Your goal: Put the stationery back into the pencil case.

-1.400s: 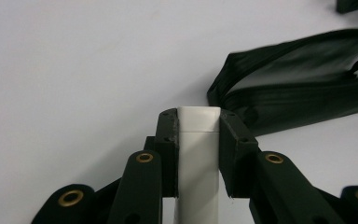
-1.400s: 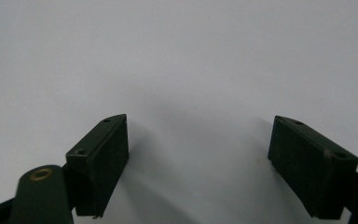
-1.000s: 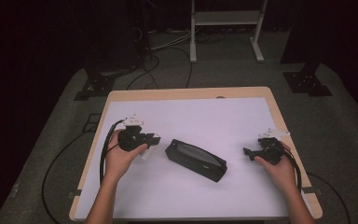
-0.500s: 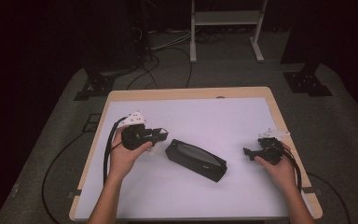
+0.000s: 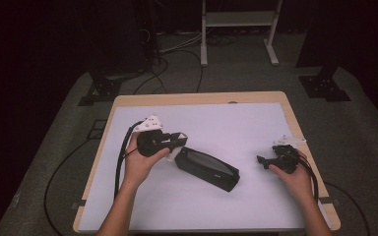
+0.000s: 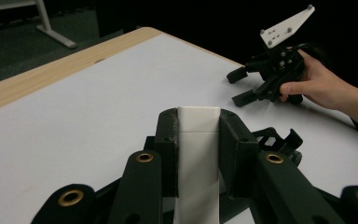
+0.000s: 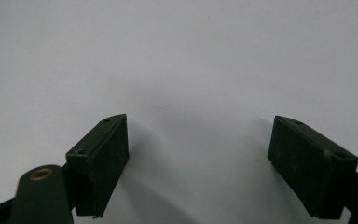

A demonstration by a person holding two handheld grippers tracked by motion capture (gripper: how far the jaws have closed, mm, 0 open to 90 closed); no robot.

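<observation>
White strip (image 6: 198, 154), flat and narrow, sits clamped between the left tongs (image 6: 199, 122), its long axis running straight along the jaws and its squared end pointing away from the hand, out across the table (image 5: 236, 123). No print or marking can be read on its face. From above, the left tongs (image 5: 176, 142) are held just over the table's left half, aimed to the person's right, with their tip at the near end of a black case (image 5: 207, 168). That case lies flat on the white top, its length slanting from upper left to lower right; any label on it is too small and dark to make out. The strip (image 5: 173, 155) shows there as a pale scrap below the jaws, just beside the case's end.

Well apart, at the right edge, the right tongs (image 5: 262, 161) rest low on the table, pointing left toward the case. Their jaws stand wide apart with bare white surface between them (image 7: 198, 163). A grey three-cornered plate rides on each tool.
</observation>
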